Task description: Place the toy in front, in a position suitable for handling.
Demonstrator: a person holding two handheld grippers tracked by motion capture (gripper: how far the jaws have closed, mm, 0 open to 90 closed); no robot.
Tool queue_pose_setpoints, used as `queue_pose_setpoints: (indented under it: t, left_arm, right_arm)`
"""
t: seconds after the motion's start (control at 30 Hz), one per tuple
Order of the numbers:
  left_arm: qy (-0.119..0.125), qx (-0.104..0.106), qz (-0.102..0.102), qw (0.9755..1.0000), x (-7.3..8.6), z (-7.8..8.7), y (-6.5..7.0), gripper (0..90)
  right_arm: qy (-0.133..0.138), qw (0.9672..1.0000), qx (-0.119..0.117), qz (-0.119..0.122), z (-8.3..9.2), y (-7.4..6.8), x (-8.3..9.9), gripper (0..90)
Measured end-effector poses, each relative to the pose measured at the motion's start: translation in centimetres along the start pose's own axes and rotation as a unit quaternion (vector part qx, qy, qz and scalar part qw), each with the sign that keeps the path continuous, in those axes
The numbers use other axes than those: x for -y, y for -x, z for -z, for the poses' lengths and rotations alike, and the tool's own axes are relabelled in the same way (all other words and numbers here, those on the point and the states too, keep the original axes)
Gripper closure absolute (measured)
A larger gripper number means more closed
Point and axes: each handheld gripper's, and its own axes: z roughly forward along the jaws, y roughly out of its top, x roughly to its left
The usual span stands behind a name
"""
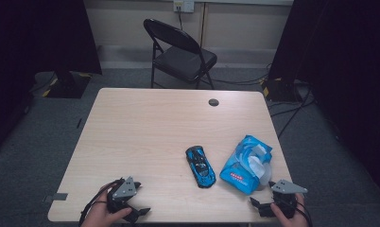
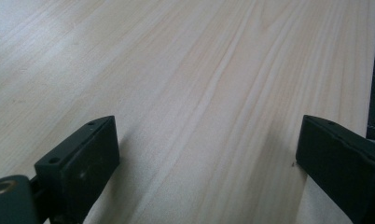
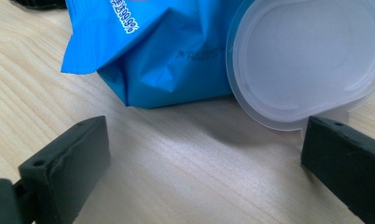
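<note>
Pale wood-grain tabletop is the largest thing in the scene, and most of it is left bare, with the working things gathered toward its near right corner, within easy reach of the person's right hand. A black folding metal chair is set well beyond the far edge, apart from the work.

Next in size, the crinkled blue plastic wipes pack is laid flat near the right edge, its translucent white flip lid thrown open toward the right gripper, so that the opening can be reached. In the right gripper view the lid is seen just beyond one jaw, apart from it. The small blue and black toy car is parked just beside the pack, on its left, apparently not touching it.

Both tools are held low at the near edge. The right gripper's jaws are spread wide with nothing between them, bare wood being seen in the gap, and it is judged to be lined up for the pack. The left gripper is likewise held wide open and empty, over bare table, well apart from the car, seemingly in waiting
</note>
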Motion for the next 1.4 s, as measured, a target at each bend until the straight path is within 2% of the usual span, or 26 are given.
queue_pose_setpoints:
  t: [0.17,0.23,0.27,0.3,0.33,0.37,0.4,0.5,0.67,0.73,0.8,0.87,0.97,1.03,1.07,1.17,1.3,1.4]
  left_arm:
    - [0.000,0.000,0.000,1.0000,0.0,0.0,0.0,5.3]
    - [0.000,0.000,0.000,1.0000,0.0,0.0,0.0,5.3]
    - [0.000,0.000,0.000,1.0000,0.0,0.0,0.0,5.3]
    - [0.000,0.000,0.000,1.0000,0.0,0.0,0.0,5.3]
    - [0.000,0.000,0.000,1.0000,0.0,0.0,0.0,5.3]
    - [0.000,0.000,0.000,1.0000,0.0,0.0,0.0,5.3]
    - [0.000,0.000,0.000,1.0000,0.0,0.0,0.0,5.4]
    - [0.000,0.000,0.000,1.0000,0.0,0.0,0.0,5.3]
    - [-0.001,0.000,0.000,1.0000,0.0,0.0,0.0,5.3]
    - [0.000,0.000,0.000,1.0000,0.0,0.0,0.0,5.3]
    - [-0.001,0.000,0.000,1.0000,0.0,0.0,0.0,5.3]
    - [-0.001,0.000,0.000,1.0000,0.0,0.0,0.0,5.3]
    - [0.000,0.000,0.001,1.0000,0.0,0.0,0.0,5.2]
    - [0.000,0.000,0.001,1.0000,0.0,0.0,0.0,5.2]
    - [0.000,0.000,0.001,1.0000,0.0,0.0,0.0,5.2]
    - [-0.001,0.000,0.001,1.0000,0.0,0.0,0.0,5.1]
    - [-0.001,0.000,0.001,1.0000,0.0,0.0,0.0,5.1]
    - [-0.001,0.000,0.001,1.0000,0.0,0.0,0.0,5.1]
  right_arm:
    - [-0.009,0.9999,0.009,-0.007,0.0,-0.2,-0.2,0.0]
    - [-0.027,0.9996,0.006,-0.009,0.2,-0.4,-0.5,0.8]
    - [-0.027,0.9996,0.006,-0.009,0.2,-0.4,-0.5,0.8]
    - [-0.030,0.9995,0.006,-0.006,0.3,-0.6,-0.6,6.8]
    - [-0.030,0.9995,0.006,-0.006,0.3,-0.6,-0.6,6.8]
    - [-0.028,0.9996,0.008,-0.006,0.4,-0.7,-0.7,12.4]
    - [-0.028,0.9995,0.011,-0.010,0.6,-0.8,-0.8,16.1]
    - [-0.023,0.9992,0.008,-0.031,0.8,-0.9,-1.0,13.7]
    - [-0.026,0.9988,0.011,-0.041,0.7,-1.1,-1.4,13.7]
    - [-0.037,0.9973,0.001,-0.063,1.2,-1.4,-1.8,14.4]
    - [-0.035,0.9977,0.001,-0.058,1.5,-1.6,-1.9,14.6]
    - [-0.035,0.9985,0.020,-0.036,1.7,-1.9,-2.1,14.3]
    - [-0.024,0.9988,0.023,-0.034,1.3,-1.8,-2.2,14.3]
    - [-0.028,0.9987,0.038,-0.020,1.0,-1.8,-2.3,14.4]
    - [-0.028,0.9987,0.038,-0.020,1.0,-1.8,-2.3,14.4]
    - [-0.022,0.9992,0.033,0.005,0.5,-1.5,-2.8,12.6]
    - [-0.028,0.9991,0.030,0.014,-0.1,-1.3,-3.1,9.7]
    - [-0.034,0.9983,0.043,0.021,-0.5,-1.1,-3.4,12.2]
